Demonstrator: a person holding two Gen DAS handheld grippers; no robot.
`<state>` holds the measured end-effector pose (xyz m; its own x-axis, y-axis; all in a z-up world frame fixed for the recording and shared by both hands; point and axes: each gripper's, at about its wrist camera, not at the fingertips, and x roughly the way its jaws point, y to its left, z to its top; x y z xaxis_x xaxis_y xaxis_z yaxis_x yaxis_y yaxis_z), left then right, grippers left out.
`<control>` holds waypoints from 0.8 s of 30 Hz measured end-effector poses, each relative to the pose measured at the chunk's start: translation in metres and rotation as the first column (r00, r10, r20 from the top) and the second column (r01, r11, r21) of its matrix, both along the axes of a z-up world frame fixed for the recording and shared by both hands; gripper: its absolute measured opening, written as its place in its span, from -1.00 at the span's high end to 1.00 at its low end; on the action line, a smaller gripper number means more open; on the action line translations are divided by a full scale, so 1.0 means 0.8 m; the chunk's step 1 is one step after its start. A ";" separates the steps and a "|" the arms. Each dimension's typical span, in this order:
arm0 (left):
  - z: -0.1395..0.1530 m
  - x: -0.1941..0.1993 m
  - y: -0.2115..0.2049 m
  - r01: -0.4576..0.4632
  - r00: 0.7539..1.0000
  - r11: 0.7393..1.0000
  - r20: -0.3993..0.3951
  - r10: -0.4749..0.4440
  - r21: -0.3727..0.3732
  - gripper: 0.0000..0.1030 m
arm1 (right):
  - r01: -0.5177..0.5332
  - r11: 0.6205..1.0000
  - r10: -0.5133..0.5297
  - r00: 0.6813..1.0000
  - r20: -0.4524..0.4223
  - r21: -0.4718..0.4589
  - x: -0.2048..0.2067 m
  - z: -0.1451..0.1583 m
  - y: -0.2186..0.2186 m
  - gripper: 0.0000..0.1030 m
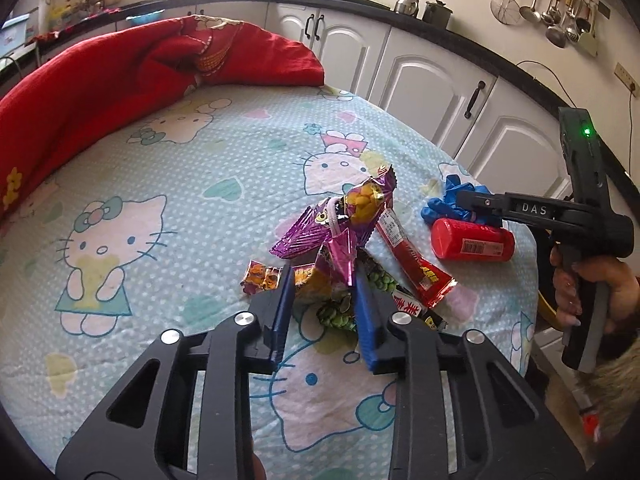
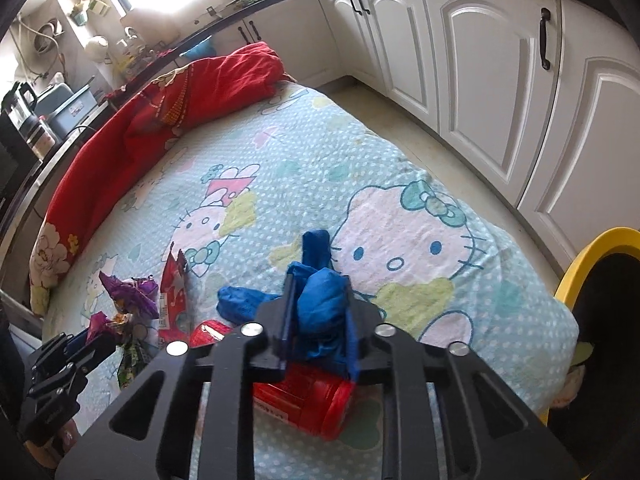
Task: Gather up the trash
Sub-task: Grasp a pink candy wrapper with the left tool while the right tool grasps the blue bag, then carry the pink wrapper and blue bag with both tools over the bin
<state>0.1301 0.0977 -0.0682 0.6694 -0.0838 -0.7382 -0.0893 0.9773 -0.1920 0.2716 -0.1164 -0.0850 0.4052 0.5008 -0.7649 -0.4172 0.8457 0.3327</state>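
Note:
A pile of snack wrappers lies on the Hello Kitty sheet: a purple wrapper (image 1: 340, 216), a red wrapper (image 1: 412, 260) and a green-pea packet (image 1: 340, 312). My left gripper (image 1: 324, 284) has its blue fingers on either side of the pile's near end, around a purple wrapper tip; contact is unclear. My right gripper (image 2: 320, 312) is shut on a crumpled blue glove (image 2: 316, 304), also seen in the left wrist view (image 1: 452, 200). A red can (image 1: 472, 244) lies on its side just beneath the right gripper (image 1: 460, 198), also in the right wrist view (image 2: 308, 400).
A red blanket (image 1: 120, 80) is bunched along the far side of the bed (image 1: 160, 168). White cabinets (image 2: 480, 80) stand to the right across a strip of floor. A yellow-rimmed bin (image 2: 592, 264) sits at the bed's right edge.

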 end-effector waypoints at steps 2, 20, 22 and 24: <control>0.001 -0.001 0.002 -0.001 1.000 1.000 -0.001 0.001 -0.003 0.67 | 0.002 1.000 -0.002 1.000 0.016 0.004 -0.002 0.004 -0.002 0.72; 0.050 -0.025 -0.006 0.001 0.996 1.000 0.087 -0.002 0.006 0.84 | 0.032 0.999 -0.037 0.989 0.142 0.038 -0.040 0.047 -0.050 0.74; 0.058 -0.025 -0.012 0.007 0.995 1.000 0.102 -0.008 0.010 0.84 | 0.034 0.998 -0.040 0.988 0.149 0.044 -0.045 0.052 -0.058 0.74; 0.064 -0.023 -0.018 0.016 0.993 1.000 0.113 -0.017 0.011 0.84 | 0.040 0.998 -0.048 0.986 0.160 0.050 -0.051 0.058 -0.068 0.74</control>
